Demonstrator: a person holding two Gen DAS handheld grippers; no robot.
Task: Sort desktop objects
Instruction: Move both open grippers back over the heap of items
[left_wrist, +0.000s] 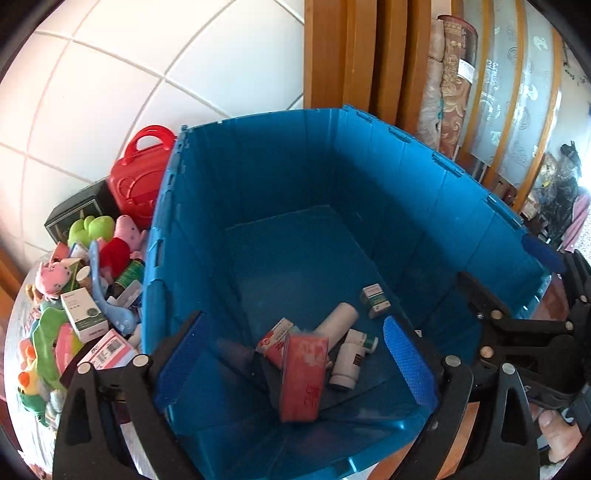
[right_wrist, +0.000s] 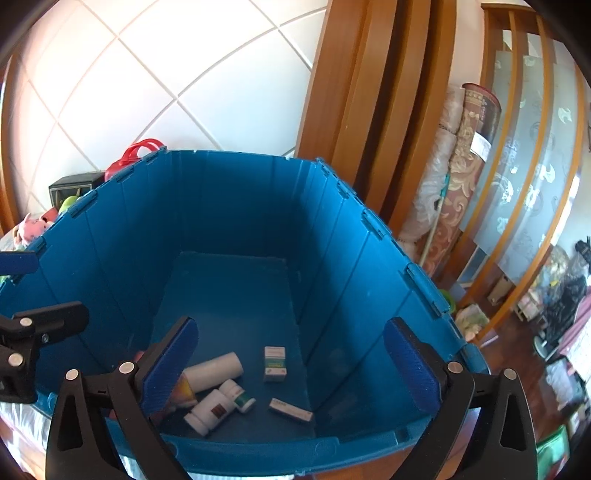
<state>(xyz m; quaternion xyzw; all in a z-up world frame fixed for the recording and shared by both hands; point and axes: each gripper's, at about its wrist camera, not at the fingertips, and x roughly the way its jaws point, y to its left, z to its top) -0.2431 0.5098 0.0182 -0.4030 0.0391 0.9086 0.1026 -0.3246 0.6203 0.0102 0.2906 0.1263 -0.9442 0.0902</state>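
Partly sorted. Red box (left_wrist: 303, 373), white bottles (right_wrist: 212, 406) and small cartons (right_wrist: 275, 363) lying on blue crate (left_wrist: 280, 177) floor, below and ahead of left gripper (left_wrist: 291, 354) and right gripper (right_wrist: 291, 365). Both wide open, holding nothing. Left of left gripper, outside crate: toy and box pile (left_wrist: 85, 295) on bench, unsorted.

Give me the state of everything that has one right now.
left gripper: open, empty, above the bin
right gripper: open, empty, above the bin
blue bin: uncovered, a few items on its floor
red box: in the bin, tilted
white bottle: in the bin, on its side
toy pile: outside the bin, unsorted
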